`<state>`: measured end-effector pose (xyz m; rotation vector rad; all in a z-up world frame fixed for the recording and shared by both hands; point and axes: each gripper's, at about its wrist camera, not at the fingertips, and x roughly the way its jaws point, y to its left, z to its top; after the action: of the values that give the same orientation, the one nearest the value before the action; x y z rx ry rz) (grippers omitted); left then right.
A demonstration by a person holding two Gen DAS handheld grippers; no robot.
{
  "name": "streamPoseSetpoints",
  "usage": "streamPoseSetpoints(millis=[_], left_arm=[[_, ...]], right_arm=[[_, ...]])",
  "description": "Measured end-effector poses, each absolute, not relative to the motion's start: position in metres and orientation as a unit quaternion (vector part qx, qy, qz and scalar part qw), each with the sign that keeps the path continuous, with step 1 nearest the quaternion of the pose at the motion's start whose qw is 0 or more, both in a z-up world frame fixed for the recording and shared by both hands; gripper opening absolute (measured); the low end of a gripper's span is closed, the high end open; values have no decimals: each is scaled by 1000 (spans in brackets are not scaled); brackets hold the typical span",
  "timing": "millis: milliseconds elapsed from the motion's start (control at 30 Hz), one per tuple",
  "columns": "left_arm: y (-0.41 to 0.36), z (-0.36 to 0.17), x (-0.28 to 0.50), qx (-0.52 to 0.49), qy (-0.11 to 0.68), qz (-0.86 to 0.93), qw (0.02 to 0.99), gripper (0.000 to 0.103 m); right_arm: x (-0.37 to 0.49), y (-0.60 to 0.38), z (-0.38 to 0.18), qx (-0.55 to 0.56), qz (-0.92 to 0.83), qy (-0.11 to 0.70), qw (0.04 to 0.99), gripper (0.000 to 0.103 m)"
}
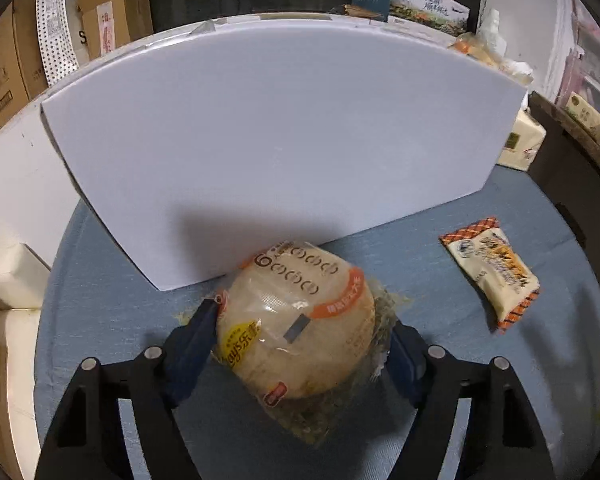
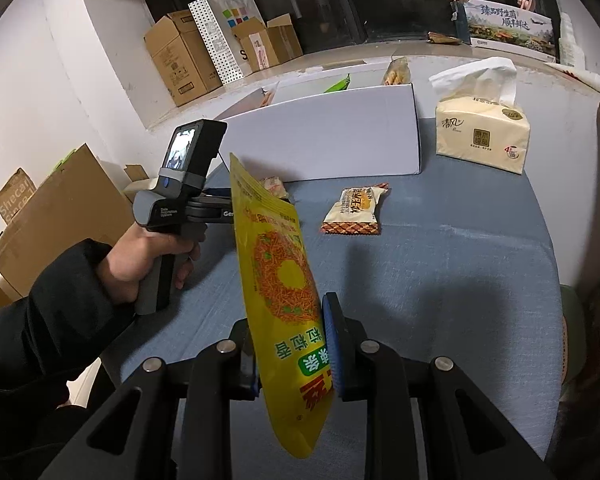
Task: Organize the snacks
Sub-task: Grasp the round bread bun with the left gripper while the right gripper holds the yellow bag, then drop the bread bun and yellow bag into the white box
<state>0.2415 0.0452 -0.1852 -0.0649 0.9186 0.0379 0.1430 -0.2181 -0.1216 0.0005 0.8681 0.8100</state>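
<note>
My left gripper [image 1: 300, 328] is shut on a round clear-wrapped chip pack [image 1: 296, 320], held just in front of the white box [image 1: 260, 140] on the blue table. My right gripper [image 2: 292, 344] is shut on a yellow snack bag [image 2: 276, 280], held upright above the table. A small cream-and-orange snack packet [image 1: 492, 272] lies on the blue cloth right of the left gripper; it also shows in the right wrist view [image 2: 354, 212]. The white box [image 2: 332, 136] stands at the table's back with snacks sticking out of it. The left hand-held gripper [image 2: 180, 200] shows at left.
A tissue pack [image 2: 480, 136] stands at the back right of the table. Cardboard boxes [image 2: 180, 60] and a dotted paper bag [image 2: 224, 28] line the ledge behind. More cardboard boxes [image 2: 52, 216] stand left of the table.
</note>
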Motion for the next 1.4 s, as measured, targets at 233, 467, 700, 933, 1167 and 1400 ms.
streamPoseSetpoints(millis=[233, 467, 700, 933, 1167, 1400], left_arm=[[57, -140, 181, -65, 368, -10, 928, 80], [69, -71, 149, -60, 294, -28, 954, 80], [76, -19, 193, -35, 257, -47, 965, 80], [82, -16, 287, -40, 283, -43, 957, 80], [97, -33, 339, -52, 318, -30, 946, 93], [114, -54, 330, -62, 339, -11, 939, 103]], right_arm=[[141, -217, -123, 1, 384, 409, 828, 26], [152, -203, -109, 16, 391, 395, 831, 26], [205, -179, -58, 48, 396, 355, 845, 26], [321, -142, -29, 92, 344, 366, 860, 26], [378, -118, -28, 125, 318, 381, 859, 29], [385, -127, -45, 157, 292, 394, 857, 103]])
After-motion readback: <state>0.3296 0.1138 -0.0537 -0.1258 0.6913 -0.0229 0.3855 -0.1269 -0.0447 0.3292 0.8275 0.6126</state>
